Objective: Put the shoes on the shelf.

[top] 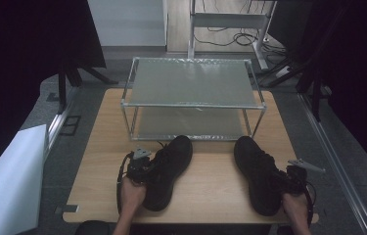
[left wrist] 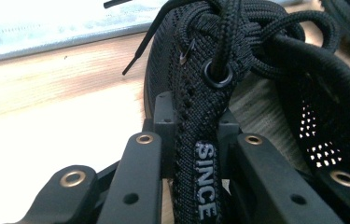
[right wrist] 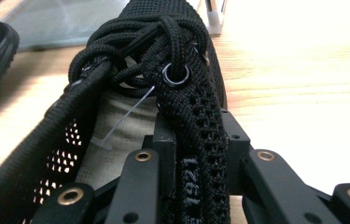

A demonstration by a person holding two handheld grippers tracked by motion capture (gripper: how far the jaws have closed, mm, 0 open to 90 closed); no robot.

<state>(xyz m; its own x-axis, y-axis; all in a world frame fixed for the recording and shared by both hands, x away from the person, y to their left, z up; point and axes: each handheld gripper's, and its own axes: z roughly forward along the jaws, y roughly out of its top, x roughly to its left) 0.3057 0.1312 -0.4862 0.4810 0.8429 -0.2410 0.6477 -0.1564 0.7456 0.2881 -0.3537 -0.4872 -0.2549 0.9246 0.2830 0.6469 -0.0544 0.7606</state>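
Note:
Two black lace-up shoes stand side by side on the wooden table (top: 210, 193), toes toward the rack. My left gripper (top: 141, 165) is shut on the left shoe (top: 171, 164) at its outer collar edge. In the left gripper view the jaws pinch the knit collar strip marked "SINCE" (left wrist: 205, 182), just below a lace eyelet. My right gripper (top: 296, 177) is shut on the right shoe (top: 255, 169) at its outer collar. In the right gripper view the jaws squeeze the collar strip marked "1921" (right wrist: 192, 186), and a plastic tag tie lies inside the shoe.
A two-tier metal-framed rack (top: 193, 104) with frosted shelves stands at the back half of the table, just beyond the toes. A white sheet (top: 10, 186) leans at the left, off the table. Dark stands and cables ring the floor behind.

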